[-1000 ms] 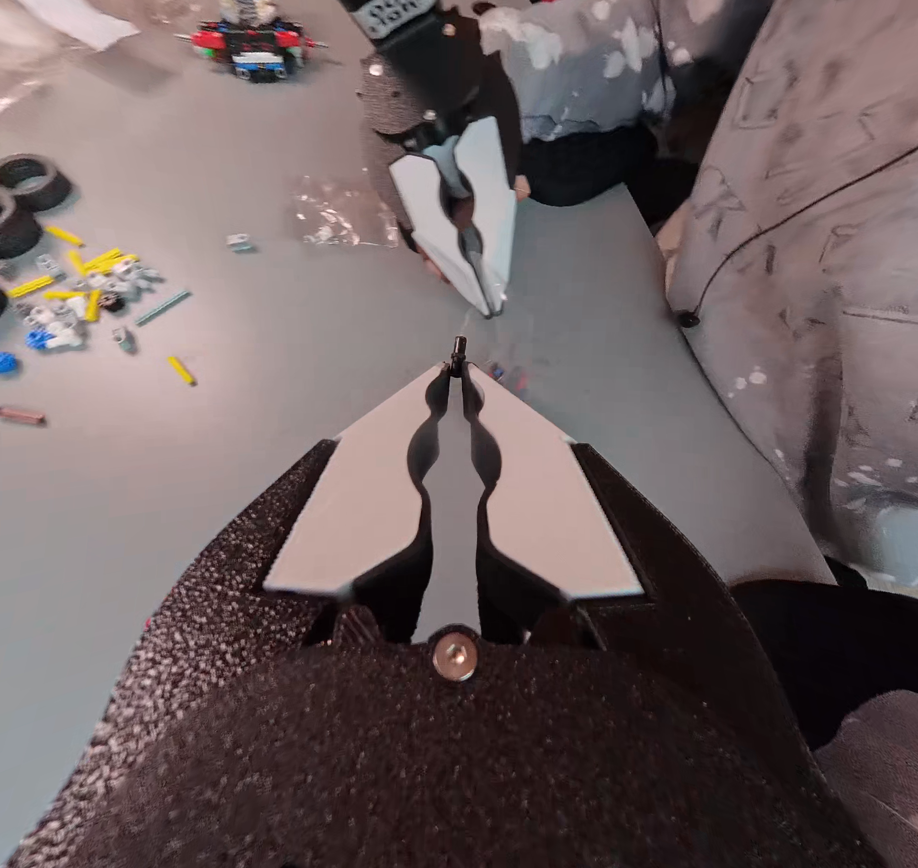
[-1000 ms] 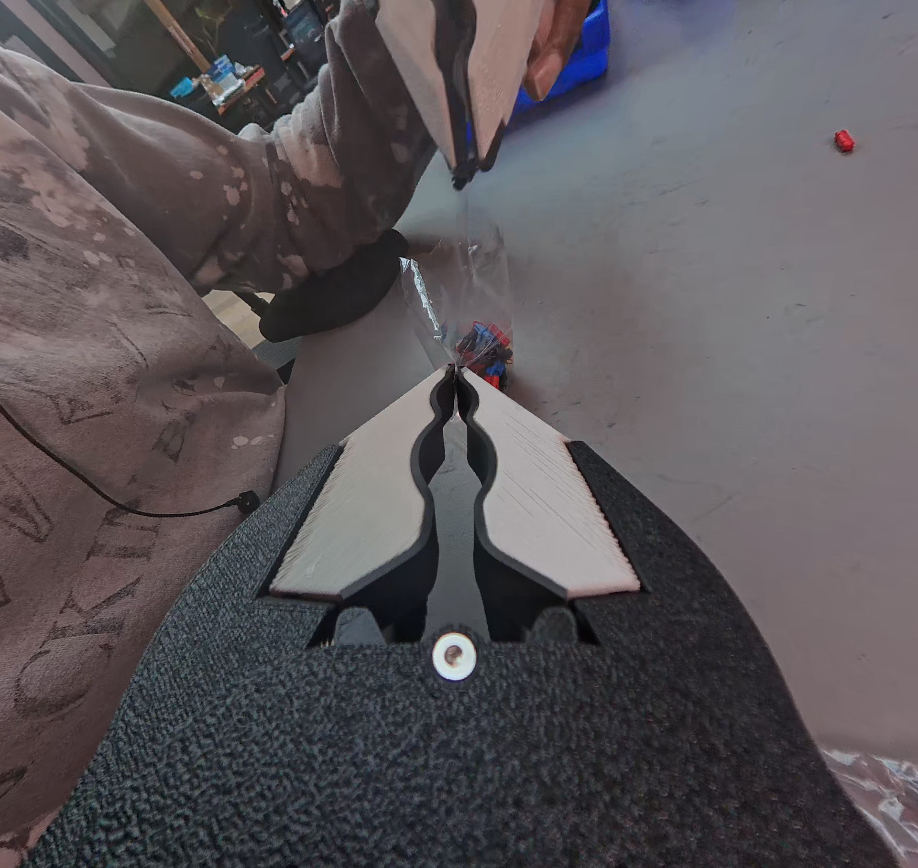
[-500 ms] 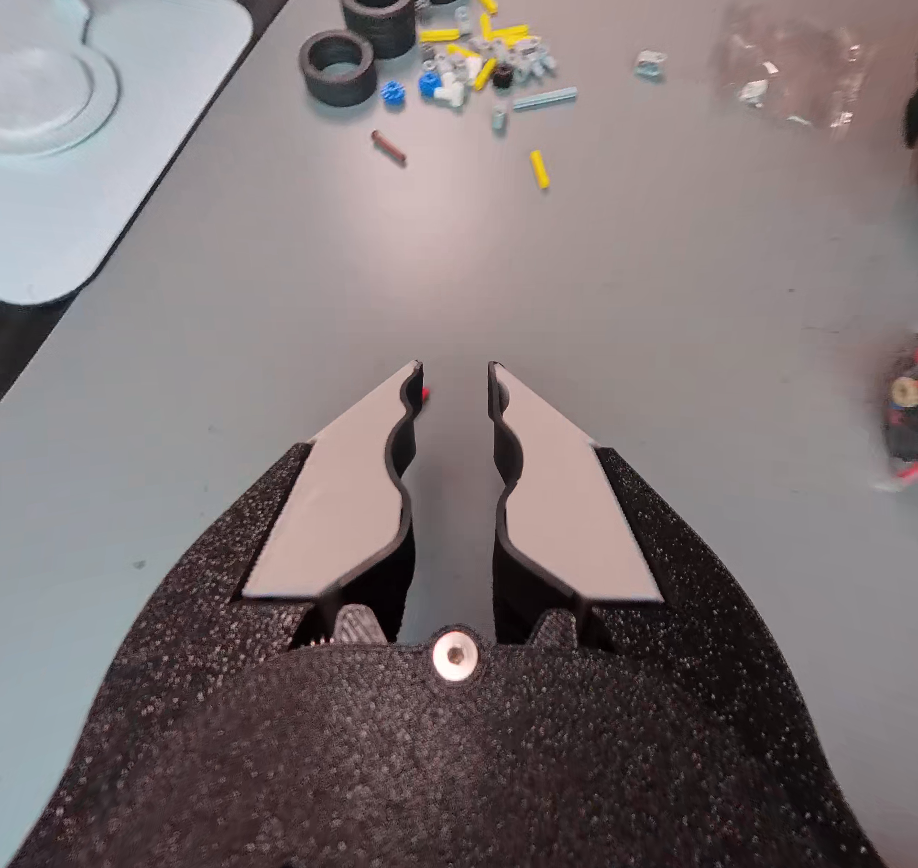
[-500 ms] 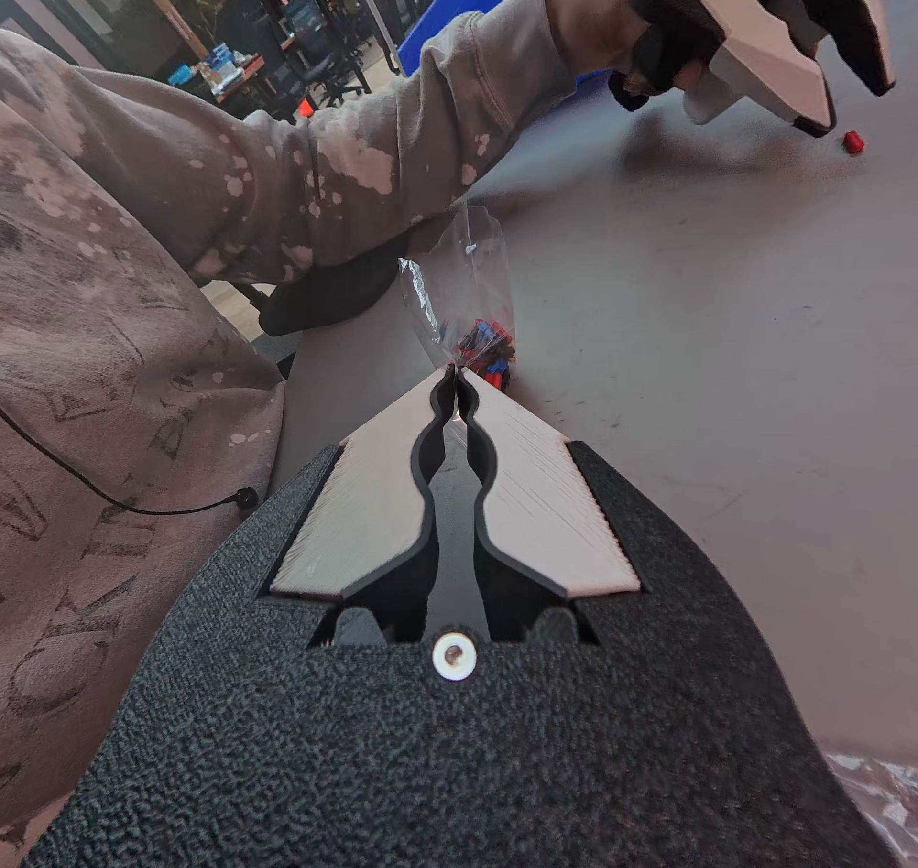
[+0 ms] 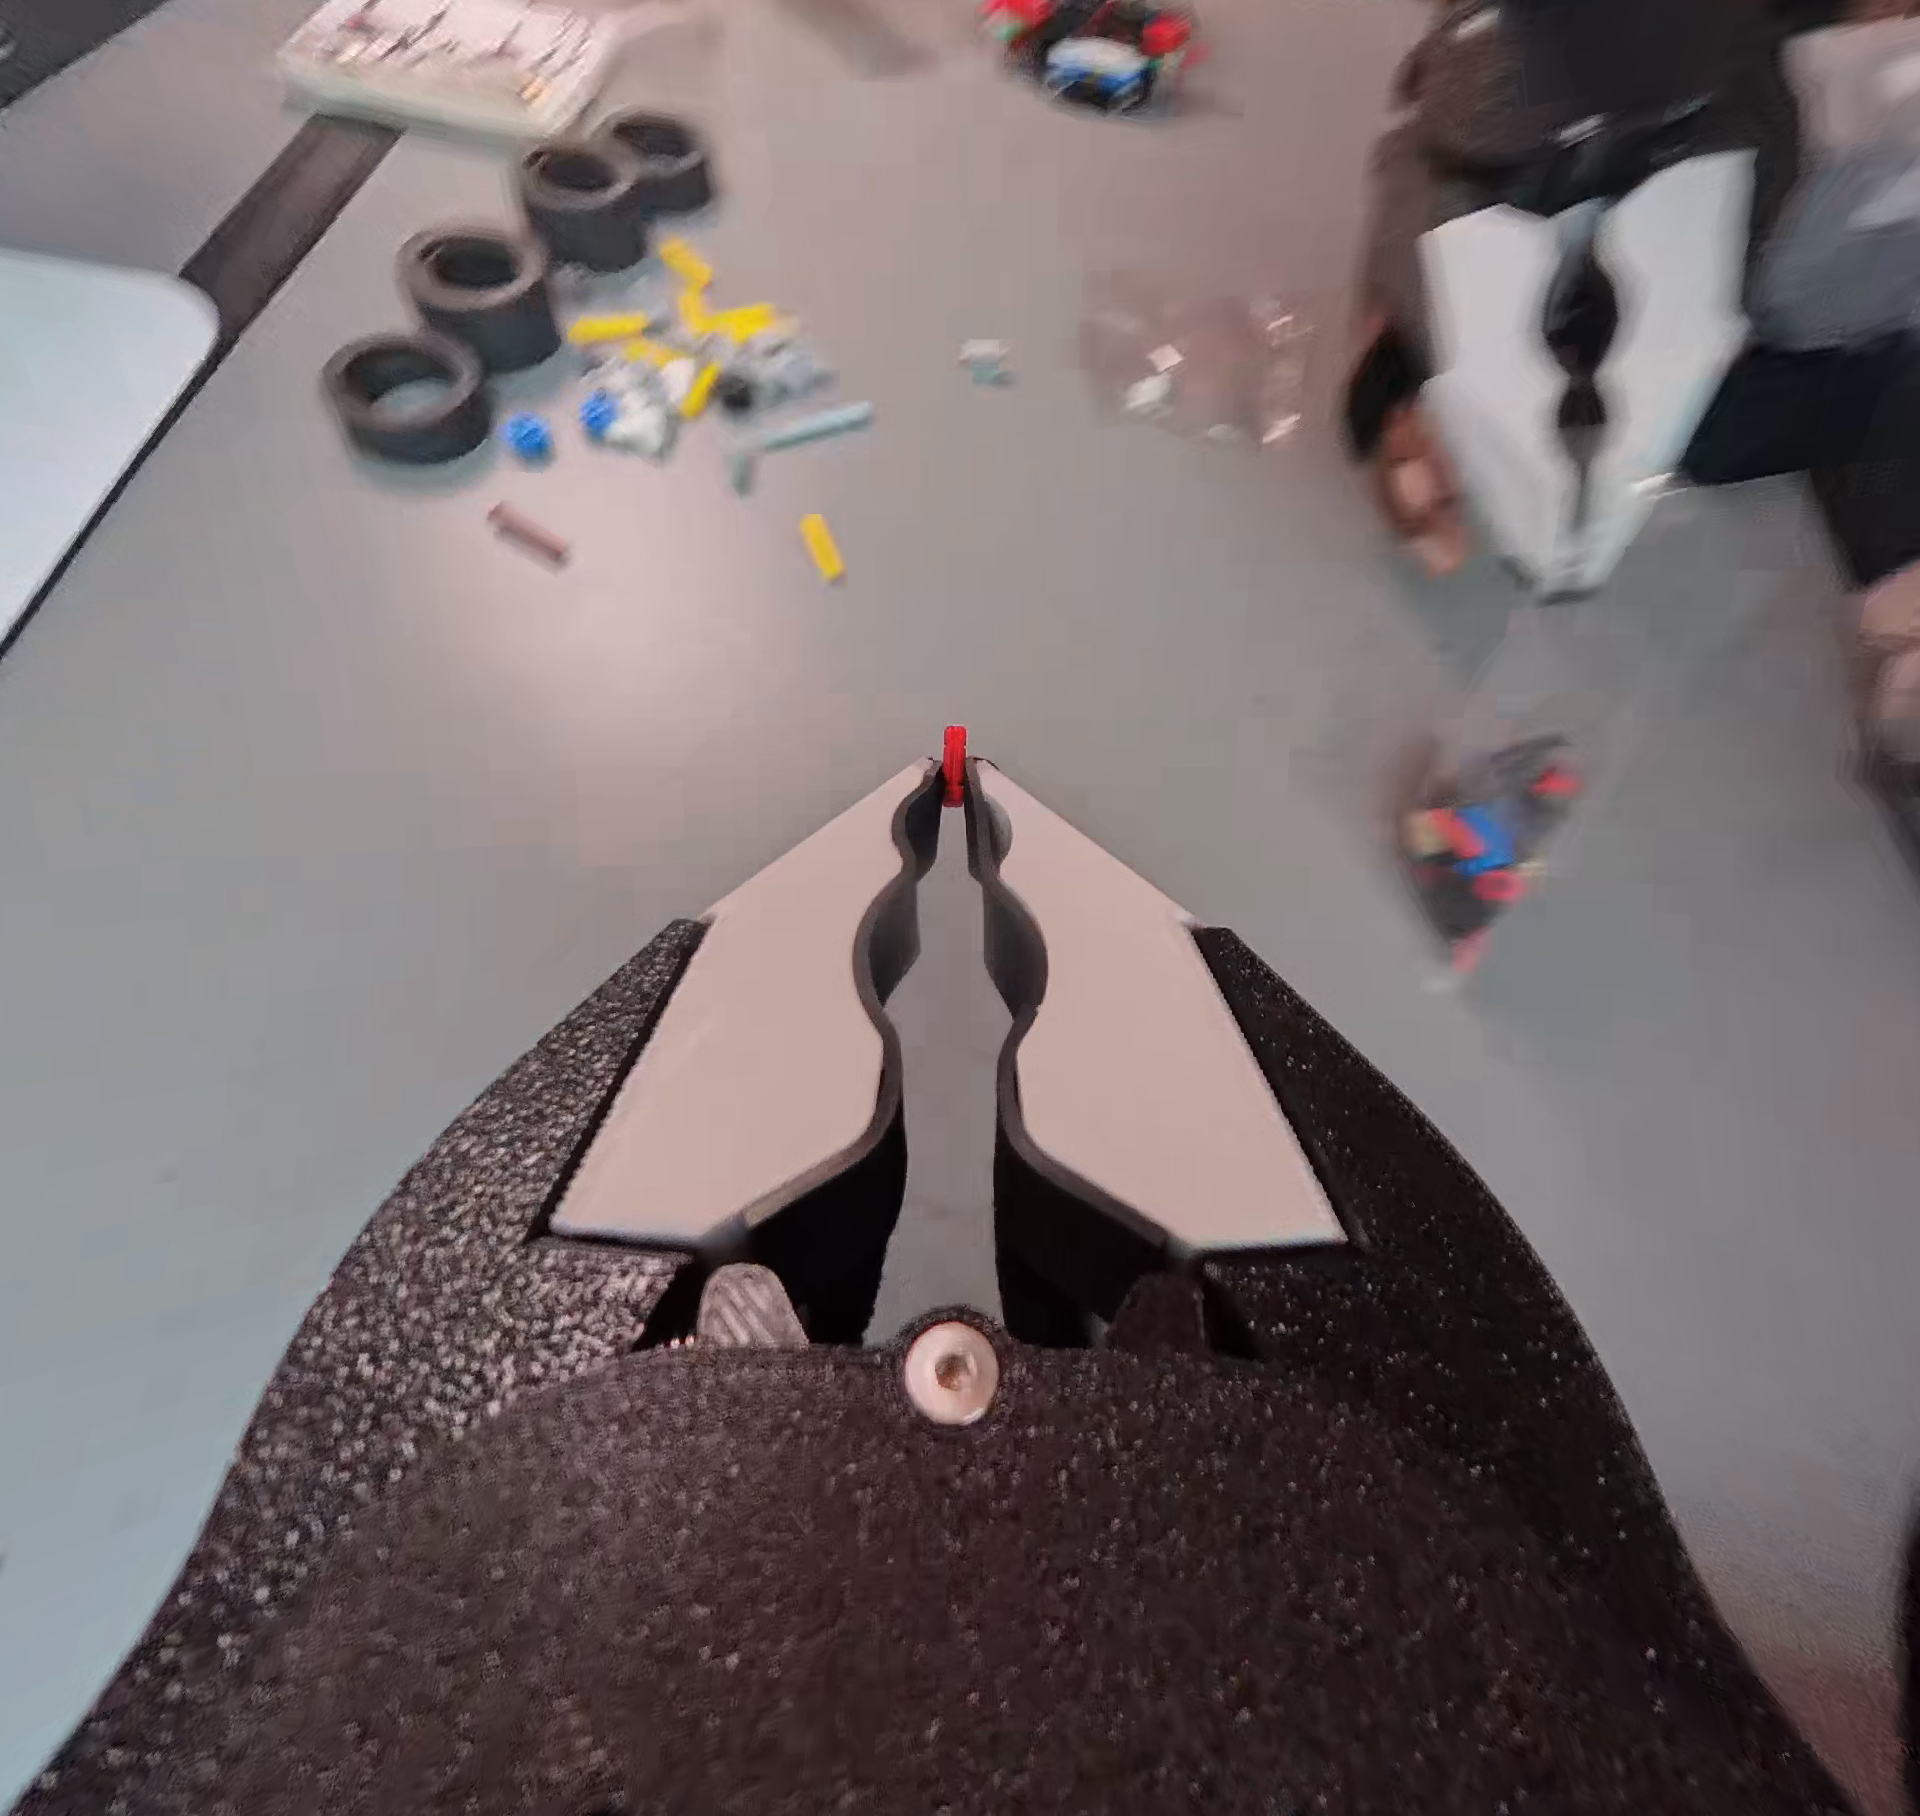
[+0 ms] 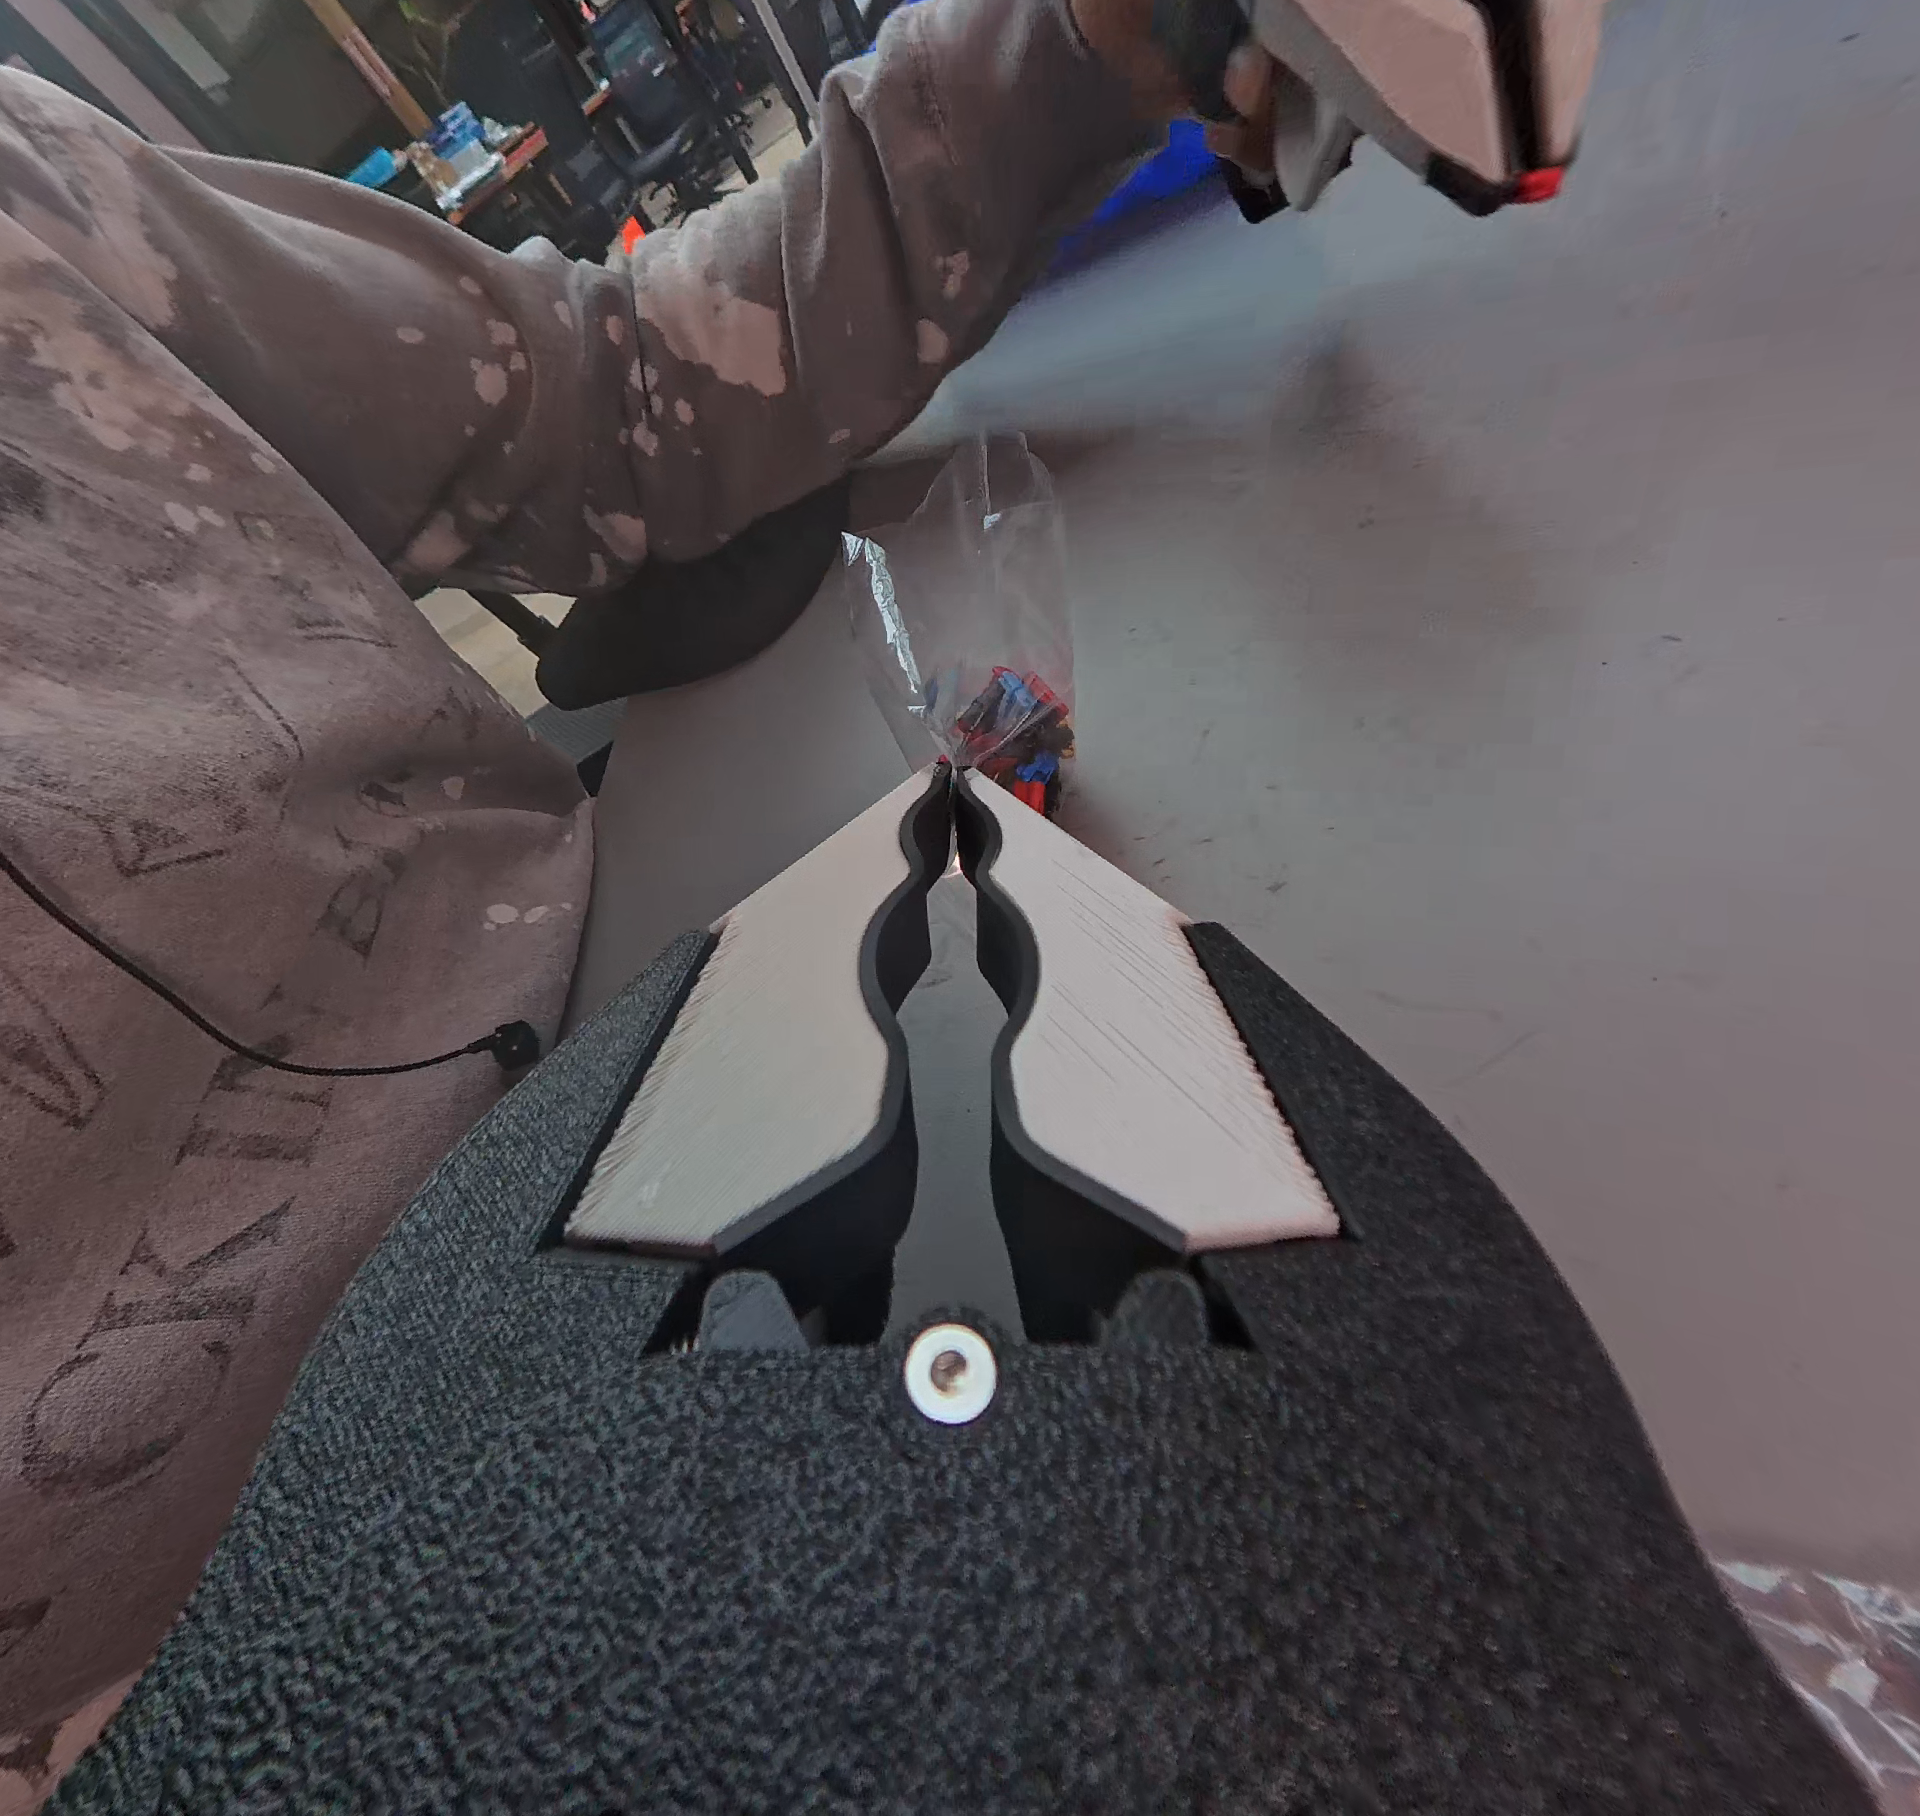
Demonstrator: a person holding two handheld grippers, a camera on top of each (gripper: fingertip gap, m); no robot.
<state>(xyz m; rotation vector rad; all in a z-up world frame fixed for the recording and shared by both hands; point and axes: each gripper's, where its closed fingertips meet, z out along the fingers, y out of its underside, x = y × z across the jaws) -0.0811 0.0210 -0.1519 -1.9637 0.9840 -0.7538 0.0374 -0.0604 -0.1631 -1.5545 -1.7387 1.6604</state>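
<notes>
Left tool is pinched almost fully closed, with a small red plastic piece caught right at its tips and poking out a bit past them. From the right wrist view it looks held up off the grey table, though that corner is smeared, so I can't say for sure.

Right tool has its tips pressed together on the corner of a clear plastic bag. The bag stands up from that pinch, and the red, blue and black small parts are bunched at its bottom, just beyond the tips near the table's edge. The two tools are well apart.

Other stuff around:
- three black rubber tyres, well ahead of the left tool
- a scattered heap of small yellow, white and blue parts right beside the tyres
- a loose yellow peg and a brown peg, nearer than the heap
- a crumpled, mostly empty clear wrapper off to the right
- a half-built red, black and blue brick model and a printed booklet at the far end
- a mottled grey-brown sleeve reaching across behind the bag
</notes>
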